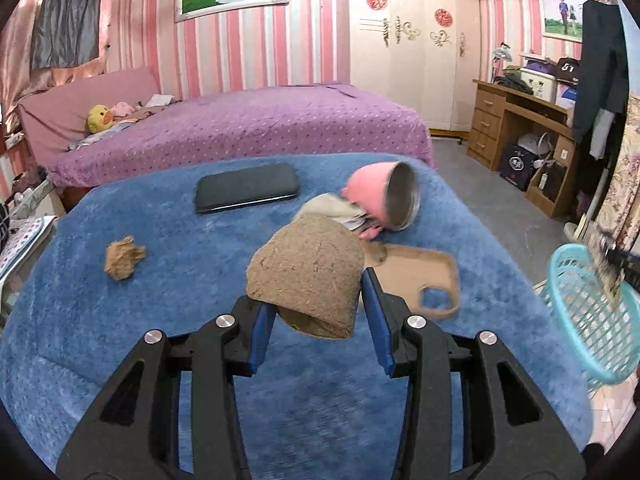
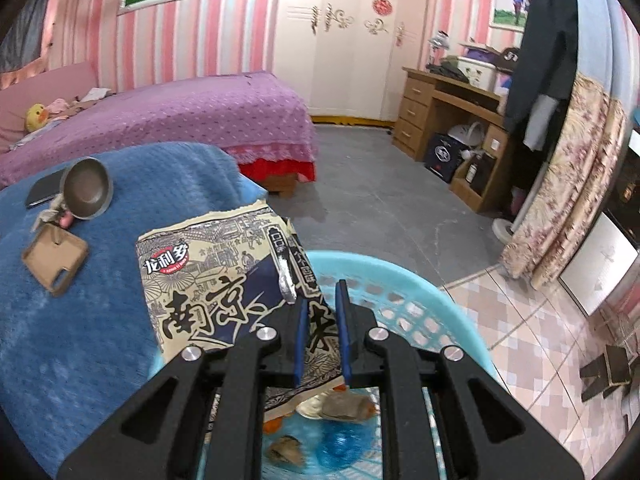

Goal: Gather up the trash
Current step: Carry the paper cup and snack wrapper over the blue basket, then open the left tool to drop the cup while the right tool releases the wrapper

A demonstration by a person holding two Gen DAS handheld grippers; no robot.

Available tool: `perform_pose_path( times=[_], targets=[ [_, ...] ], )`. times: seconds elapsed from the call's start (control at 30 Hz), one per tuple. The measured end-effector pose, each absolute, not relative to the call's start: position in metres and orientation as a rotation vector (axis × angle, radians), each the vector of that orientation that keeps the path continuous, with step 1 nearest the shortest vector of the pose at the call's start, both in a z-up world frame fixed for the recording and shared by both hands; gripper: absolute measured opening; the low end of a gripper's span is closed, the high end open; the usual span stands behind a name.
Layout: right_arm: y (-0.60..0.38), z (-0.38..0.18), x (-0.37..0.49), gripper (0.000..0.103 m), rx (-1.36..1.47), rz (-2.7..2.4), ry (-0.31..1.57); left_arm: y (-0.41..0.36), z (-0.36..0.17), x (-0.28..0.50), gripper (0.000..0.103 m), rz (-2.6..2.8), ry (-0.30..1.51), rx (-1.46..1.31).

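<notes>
Two claws are busy: the left claw (image 1: pixel 316 300) pinches a brown paper wad (image 1: pixel 306 274) above the blue table (image 1: pixel 120 320), near a tipped pink cup (image 1: pixel 382 196), phone (image 1: pixel 247 187) and crumpled scrap (image 1: pixel 123 258); the right claw (image 2: pixel 322 320) grips a snack wrapper (image 2: pixel 208 280) over the turquoise basket (image 2: pixel 440 312).

On the blue blanket (image 1: pixel 100 320) the near part is bare, so we could come in low from the front; further in, things crowd the middle and right — a brown wad (image 1: pixel 124 258) at left, a phone (image 1: pixel 247 187) behind it, a tipped pink cup (image 1: pixel 384 196) touching some crumpled cloth (image 1: pixel 336 208), and a tan case (image 1: pixel 420 276) just beside them; the lane between wad and cup is open. Off the blanket's right edge the basket (image 2: pixel 460 312) stands with its mouth partly covered by a printed wrapper (image 2: pixel 208 280) — the right half of the opening is free; scraps (image 2: pixel 344 406) lie on its bottom.
</notes>
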State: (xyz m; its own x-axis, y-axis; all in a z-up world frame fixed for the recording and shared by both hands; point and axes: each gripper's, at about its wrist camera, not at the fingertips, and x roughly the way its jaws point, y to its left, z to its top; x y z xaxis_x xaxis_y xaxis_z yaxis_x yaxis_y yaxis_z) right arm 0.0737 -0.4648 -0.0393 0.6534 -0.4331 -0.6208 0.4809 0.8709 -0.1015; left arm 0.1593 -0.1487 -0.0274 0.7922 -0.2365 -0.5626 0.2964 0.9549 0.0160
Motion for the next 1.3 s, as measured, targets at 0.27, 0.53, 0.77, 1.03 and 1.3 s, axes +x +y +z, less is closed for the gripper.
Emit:
perform_pose_path(
  times=[0.27, 0.53, 0.77, 1.03, 1.3],
  targets=[
    [-0.500, -0.041, 0.055, 0.014, 0.055, -0.629, 0.707, -0.238, -0.032, 0.139, 0.041, -0.436, 0.598, 0.109],
    [-0.537, -0.049, 0.031, 0.014, 0.136, -0.683, 0.721, -0.334, -0.055, 0.107, 0.041, -0.567, 0.605, 0.190],
    [-0.556, -0.057, 0.016, 0.014, 0.181, -0.701, 0.714, -0.388, -0.060, 0.090, 0.043, -0.654, 0.621, 0.206],
    [-0.556, -0.061, 0.014, 0.014, 0.199, -0.680, 0.705, -0.398, -0.047, 0.100, 0.082, -0.629, 0.586, 0.226],
    [-0.545, -0.060, 0.023, 0.014, 0.185, -0.660, 0.704, -0.342, -0.033, 0.121, 0.087, -0.515, 0.573, 0.190]
  ],
)
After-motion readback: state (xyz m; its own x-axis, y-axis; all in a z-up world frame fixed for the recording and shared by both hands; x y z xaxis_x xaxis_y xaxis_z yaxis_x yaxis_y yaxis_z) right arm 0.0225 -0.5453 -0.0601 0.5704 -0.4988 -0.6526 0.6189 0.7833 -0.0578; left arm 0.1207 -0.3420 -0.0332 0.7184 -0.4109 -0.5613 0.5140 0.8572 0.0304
